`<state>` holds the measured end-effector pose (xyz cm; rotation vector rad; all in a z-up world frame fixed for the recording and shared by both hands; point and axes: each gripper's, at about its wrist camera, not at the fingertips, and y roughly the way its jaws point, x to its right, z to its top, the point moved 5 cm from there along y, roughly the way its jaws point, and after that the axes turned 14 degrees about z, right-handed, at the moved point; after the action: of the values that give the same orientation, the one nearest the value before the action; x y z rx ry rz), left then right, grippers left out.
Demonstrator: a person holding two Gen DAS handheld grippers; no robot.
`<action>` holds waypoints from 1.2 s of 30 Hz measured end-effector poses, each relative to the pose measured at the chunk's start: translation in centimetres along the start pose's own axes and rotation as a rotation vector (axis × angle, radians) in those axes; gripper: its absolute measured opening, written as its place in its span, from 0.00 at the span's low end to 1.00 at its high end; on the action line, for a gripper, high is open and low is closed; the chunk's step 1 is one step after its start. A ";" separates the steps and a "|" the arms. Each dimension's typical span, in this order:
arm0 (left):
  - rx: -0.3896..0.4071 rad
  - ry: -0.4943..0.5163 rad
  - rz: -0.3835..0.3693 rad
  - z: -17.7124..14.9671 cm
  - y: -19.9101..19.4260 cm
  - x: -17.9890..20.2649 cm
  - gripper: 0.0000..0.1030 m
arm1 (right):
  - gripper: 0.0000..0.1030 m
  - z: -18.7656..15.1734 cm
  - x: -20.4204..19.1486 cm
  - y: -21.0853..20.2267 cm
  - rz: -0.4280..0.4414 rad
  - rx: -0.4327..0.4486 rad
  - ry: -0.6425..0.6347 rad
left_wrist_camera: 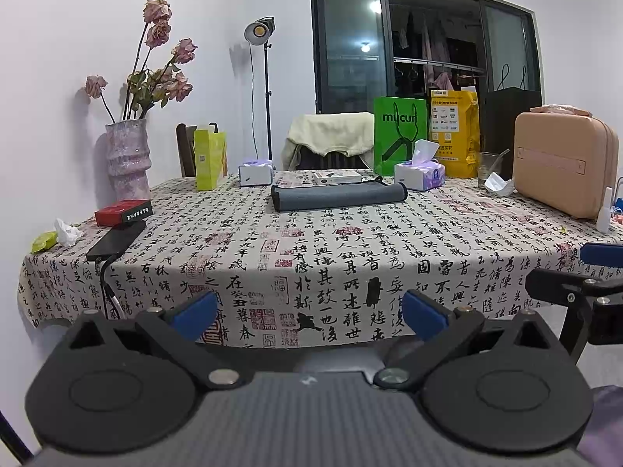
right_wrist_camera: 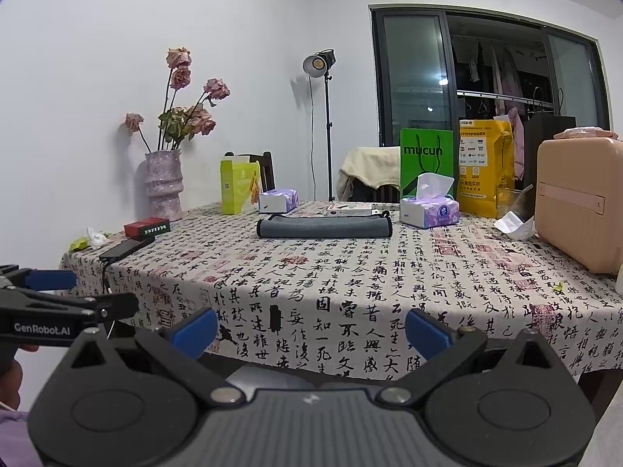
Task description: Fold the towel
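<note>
A grey towel [left_wrist_camera: 338, 197] with dark edging lies folded into a long flat strip at the far middle of the table; it also shows in the right wrist view [right_wrist_camera: 324, 227]. My left gripper [left_wrist_camera: 309, 317] is open and empty, held off the near table edge, far from the towel. My right gripper [right_wrist_camera: 310, 334] is open and empty, also off the near edge. The right gripper's finger [left_wrist_camera: 599, 253] shows at the right of the left wrist view. The left gripper's finger [right_wrist_camera: 50, 279] shows at the left of the right wrist view.
The table wears a calligraphy-print cloth [left_wrist_camera: 311, 257]. On it stand a vase of dried roses [left_wrist_camera: 127, 159], a red box [left_wrist_camera: 122, 212], a black phone with cable [left_wrist_camera: 116, 240], two tissue packs [left_wrist_camera: 419, 175], a green bag [left_wrist_camera: 400, 136], a yellow bag [left_wrist_camera: 454, 134] and a pink case [left_wrist_camera: 562, 163].
</note>
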<state>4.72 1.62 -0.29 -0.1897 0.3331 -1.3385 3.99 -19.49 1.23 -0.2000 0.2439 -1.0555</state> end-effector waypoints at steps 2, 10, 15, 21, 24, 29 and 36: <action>0.001 0.000 0.000 0.0 0.0 0.0 1.00 | 1.00 0.0 0.0 0.0 -0.001 0.000 0.000; 0.004 0.001 0.001 0.2 0.0 -0.1 1.00 | 1.00 0.0 0.0 0.0 0.000 0.000 0.000; 0.005 0.000 0.002 0.5 0.1 -0.3 1.00 | 1.00 -0.1 0.1 0.1 -0.003 -0.008 0.004; 0.008 0.001 0.004 0.4 0.1 -0.2 1.00 | 1.00 0.1 0.0 0.0 0.000 -0.003 0.001; 0.009 -0.001 0.006 0.5 0.1 -0.3 1.00 | 1.00 0.1 0.1 -0.1 0.000 0.000 -0.001; 0.014 -0.001 0.010 0.4 0.0 -0.2 1.00 | 1.00 0.2 0.1 -0.1 0.000 0.006 -0.005; 0.016 0.000 0.011 0.4 0.0 -0.2 1.00 | 1.00 0.3 0.1 -0.1 0.001 0.007 -0.005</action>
<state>4.84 1.76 0.08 -0.1738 0.3226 -1.3300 4.00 -19.66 1.52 -0.1965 0.2354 -1.0550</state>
